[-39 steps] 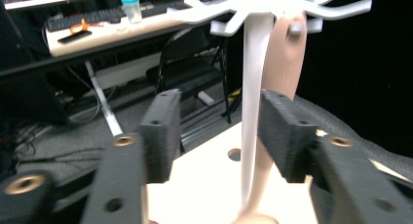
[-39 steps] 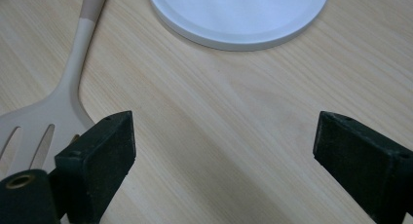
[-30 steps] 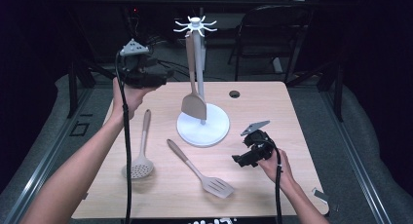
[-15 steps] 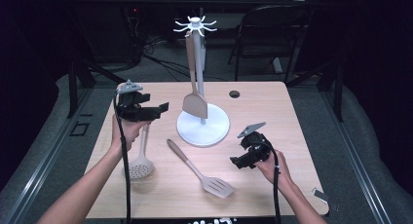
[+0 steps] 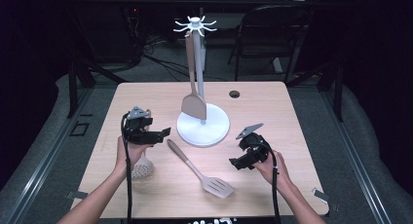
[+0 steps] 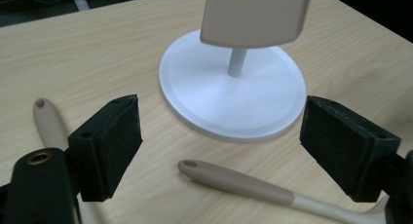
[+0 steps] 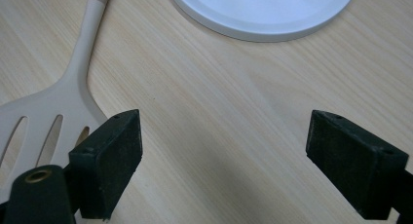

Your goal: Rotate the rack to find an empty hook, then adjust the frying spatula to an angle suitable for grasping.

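Skimmer [image 5: 140,168], flat on the table [image 5: 272,102] left of the stand [image 5: 203,127], handle pointing away from the person. Left gripper [image 5: 163,132] has just been opening above that handle, nothing between its jaws. Right gripper [image 5: 234,163], jaws apart and empty, rests right of the stand near the slotted turner [image 5: 200,174]. Best approach: straddle the handle squarely before closing.

Light wooden table [image 5: 272,112], rounded corners. White stand [image 5: 203,128] with round base near table centre, thin post up to hook crown [image 5: 195,25]. Beige solid turner [image 5: 193,106] hangs from hook, blade just above base. Small dark grommet [image 5: 235,94] near far edge. Black folding chair [image 5: 272,36] behind table. Grey floor, cables in dark background.
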Demonstrator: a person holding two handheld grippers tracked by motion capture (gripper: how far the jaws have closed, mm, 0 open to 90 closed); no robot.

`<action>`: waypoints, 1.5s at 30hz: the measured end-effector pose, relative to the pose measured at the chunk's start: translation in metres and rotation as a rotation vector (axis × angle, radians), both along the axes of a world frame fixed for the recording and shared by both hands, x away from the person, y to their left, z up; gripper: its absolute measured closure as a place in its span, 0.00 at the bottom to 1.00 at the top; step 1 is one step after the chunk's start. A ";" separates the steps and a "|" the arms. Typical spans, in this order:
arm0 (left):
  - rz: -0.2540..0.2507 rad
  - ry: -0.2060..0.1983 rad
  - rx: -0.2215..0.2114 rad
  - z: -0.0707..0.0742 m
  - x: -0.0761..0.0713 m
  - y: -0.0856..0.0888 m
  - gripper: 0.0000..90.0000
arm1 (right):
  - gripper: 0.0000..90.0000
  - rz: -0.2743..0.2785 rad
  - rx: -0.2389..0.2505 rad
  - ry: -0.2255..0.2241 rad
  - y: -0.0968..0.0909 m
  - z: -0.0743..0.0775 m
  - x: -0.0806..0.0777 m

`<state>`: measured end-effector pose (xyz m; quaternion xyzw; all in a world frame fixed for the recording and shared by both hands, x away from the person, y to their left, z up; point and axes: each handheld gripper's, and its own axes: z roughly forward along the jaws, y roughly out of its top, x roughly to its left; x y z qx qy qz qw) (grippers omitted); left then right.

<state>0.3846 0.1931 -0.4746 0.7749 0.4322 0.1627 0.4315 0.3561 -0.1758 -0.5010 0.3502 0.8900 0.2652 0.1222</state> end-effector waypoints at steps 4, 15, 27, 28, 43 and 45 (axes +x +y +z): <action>0.002 0.018 -0.009 -0.011 -0.004 0.002 0.16 | 0.14 -0.004 0.001 0.001 0.001 -0.001 0.000; -0.007 0.053 0.005 -0.024 -0.014 0.007 0.16 | 0.14 0.003 -0.009 0.009 0.005 -0.003 -0.001; -0.008 0.071 -0.009 -0.024 -0.017 0.007 0.16 | 0.18 0.022 0.009 -0.004 0.010 -0.001 -0.006; -0.005 0.074 -0.010 -0.024 -0.017 0.006 0.16 | 0.21 0.025 0.024 -0.004 0.011 -0.001 -0.007; -0.019 0.121 0.029 -0.039 -0.025 -0.016 0.17 | 0.98 0.249 0.068 0.147 0.042 -0.005 -0.054; -0.014 0.124 0.038 -0.042 -0.026 -0.019 0.17 | 0.99 0.268 0.044 0.151 0.043 -0.004 -0.060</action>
